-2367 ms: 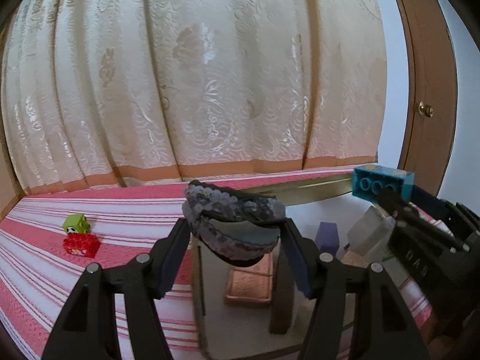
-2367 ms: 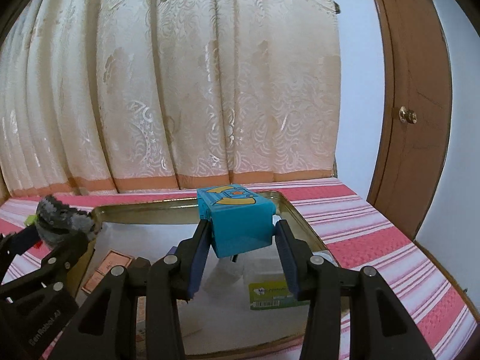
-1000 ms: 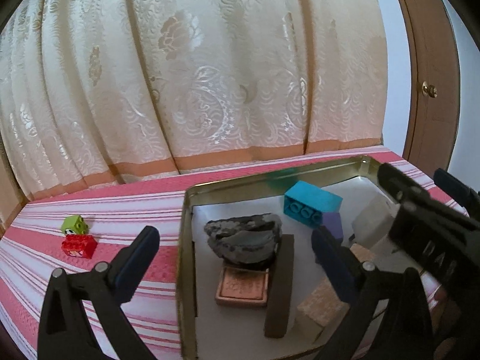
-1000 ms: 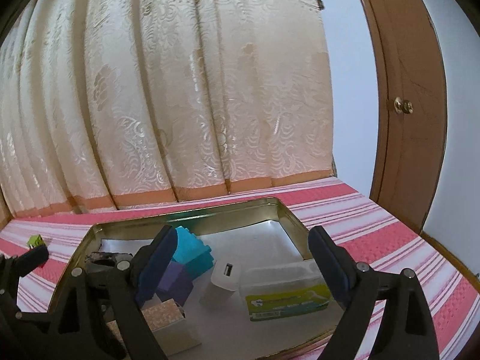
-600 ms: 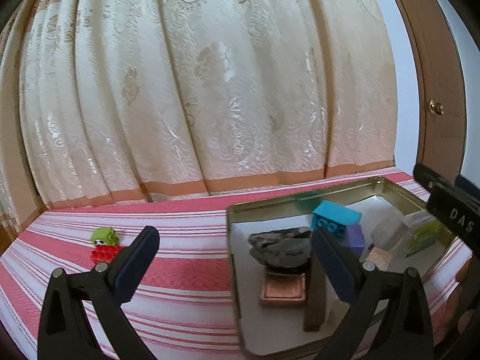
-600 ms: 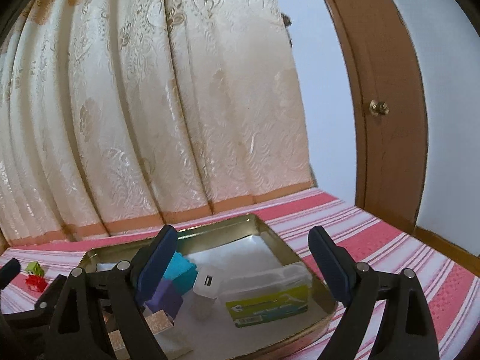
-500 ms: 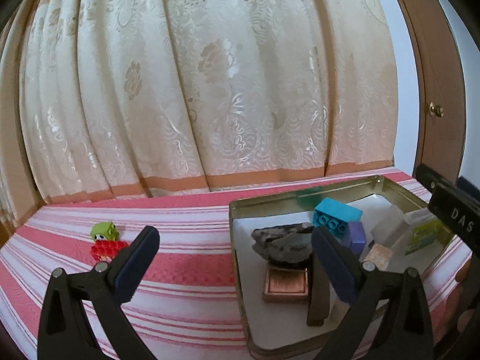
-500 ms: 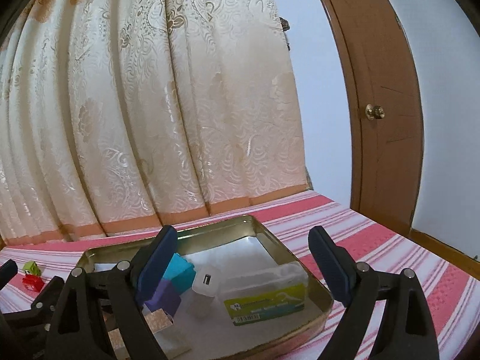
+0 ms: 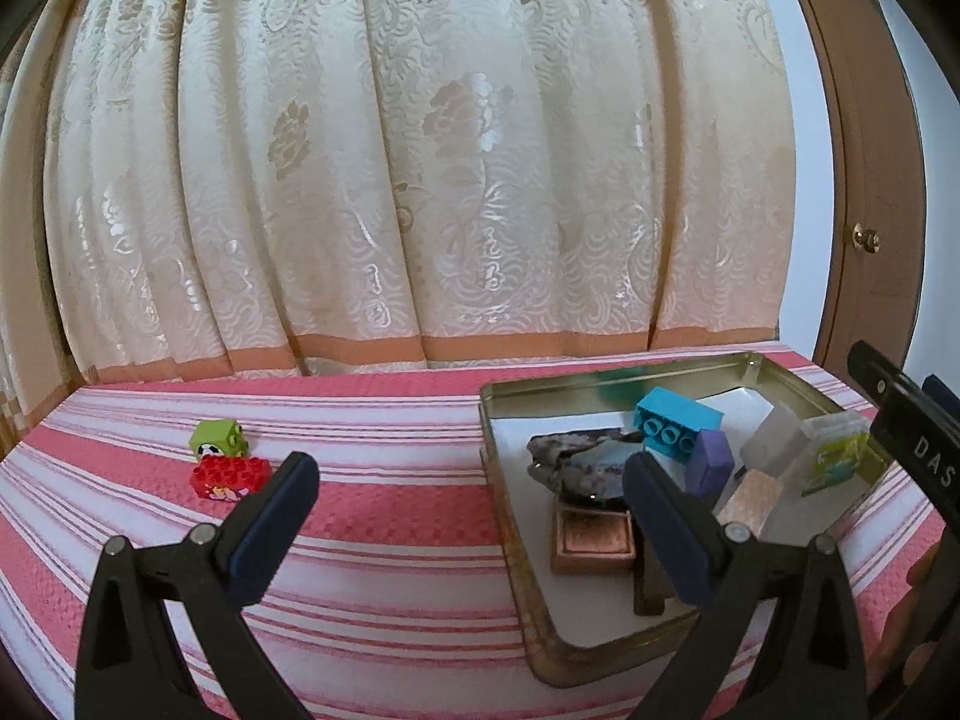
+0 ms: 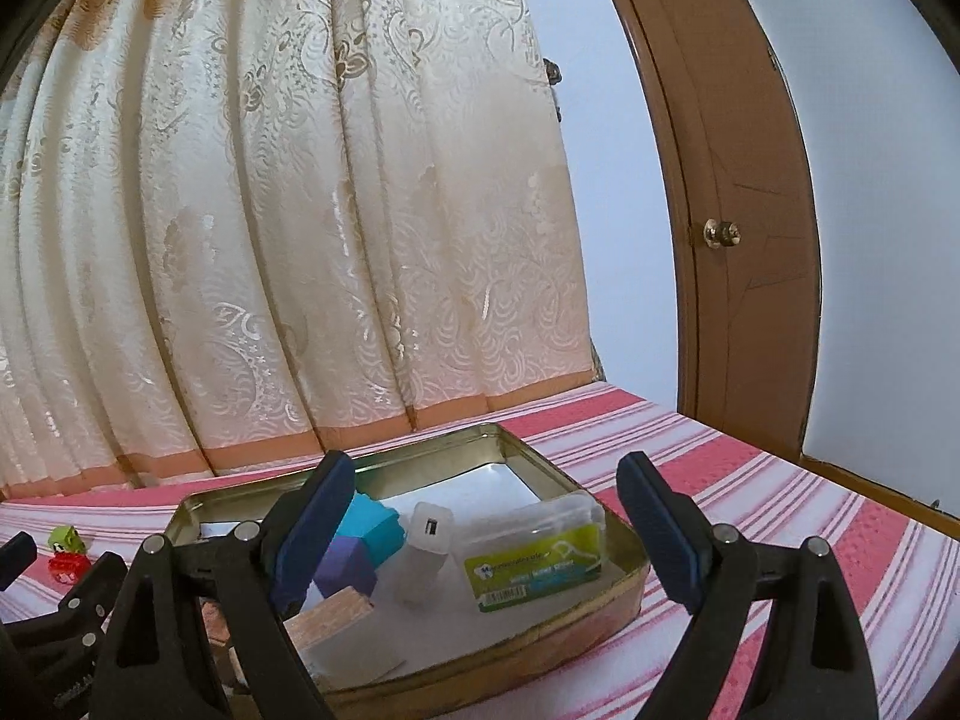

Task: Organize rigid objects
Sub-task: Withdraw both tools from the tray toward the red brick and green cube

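A gold metal tin [image 9: 606, 387] [image 10: 576, 591] lies on the pink striped cloth. In it are a grey rock [image 9: 570, 456], a blue brick [image 9: 675, 423] [image 10: 375, 528], a purple block [image 9: 714, 462] [image 10: 348, 567], a white adapter [image 10: 429, 540] and a clear floss box [image 10: 534, 546]. A green brick [image 9: 217, 437] and a red brick [image 9: 231, 476] lie on the cloth to the left, also small in the right wrist view [image 10: 67, 552]. My left gripper [image 9: 471, 525] is open and empty, near the tin's left edge. My right gripper [image 10: 483, 531] is open and empty above the tin.
A cream curtain [image 9: 420, 180] hangs behind the table. A brown door [image 10: 738, 240] with a brass knob stands at the right. A copper-coloured box [image 9: 594, 540] and a dark block [image 9: 651, 576] also lie in the tin.
Both grippers let go of the rock and the blue brick, which now lie in the tin. Both have opened wide and drawn back; the left has swung leftward.
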A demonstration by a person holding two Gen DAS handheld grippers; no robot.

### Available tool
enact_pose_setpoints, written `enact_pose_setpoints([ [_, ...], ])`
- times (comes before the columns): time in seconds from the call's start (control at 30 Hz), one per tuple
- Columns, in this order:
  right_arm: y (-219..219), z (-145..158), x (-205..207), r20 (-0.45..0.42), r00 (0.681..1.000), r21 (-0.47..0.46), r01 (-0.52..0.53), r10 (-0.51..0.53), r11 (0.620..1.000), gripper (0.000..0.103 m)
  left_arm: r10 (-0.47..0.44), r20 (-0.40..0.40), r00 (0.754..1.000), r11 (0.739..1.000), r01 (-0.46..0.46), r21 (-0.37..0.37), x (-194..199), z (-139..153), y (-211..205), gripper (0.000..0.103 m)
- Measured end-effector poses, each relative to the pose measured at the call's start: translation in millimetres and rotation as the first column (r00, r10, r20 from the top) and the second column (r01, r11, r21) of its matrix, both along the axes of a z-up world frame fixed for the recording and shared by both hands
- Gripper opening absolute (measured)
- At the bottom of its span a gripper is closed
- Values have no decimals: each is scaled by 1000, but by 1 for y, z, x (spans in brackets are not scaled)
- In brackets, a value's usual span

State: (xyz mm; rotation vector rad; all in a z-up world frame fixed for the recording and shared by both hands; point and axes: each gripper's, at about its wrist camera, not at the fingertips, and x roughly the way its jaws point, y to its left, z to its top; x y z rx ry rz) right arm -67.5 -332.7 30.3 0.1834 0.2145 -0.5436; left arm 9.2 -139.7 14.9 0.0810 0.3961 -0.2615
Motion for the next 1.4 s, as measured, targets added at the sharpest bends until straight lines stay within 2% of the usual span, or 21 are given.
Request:
enact_pose_setpoints([
  [0.27,15,1,-6,13,1000,-3,14,-14,1000,91,4,2,1000,1000,-4,-21,-5,0,14,103],
  [0.6,48,2,-2,27,1000,-4,-9,9,1000,91,29,14,999,1000,-29,-11,-6,0,33,103],
  [1.4,150,-1,45,0,986,-7,-168,168,986,91,153,0,988,988,-153,6,28,-2,121,102],
])
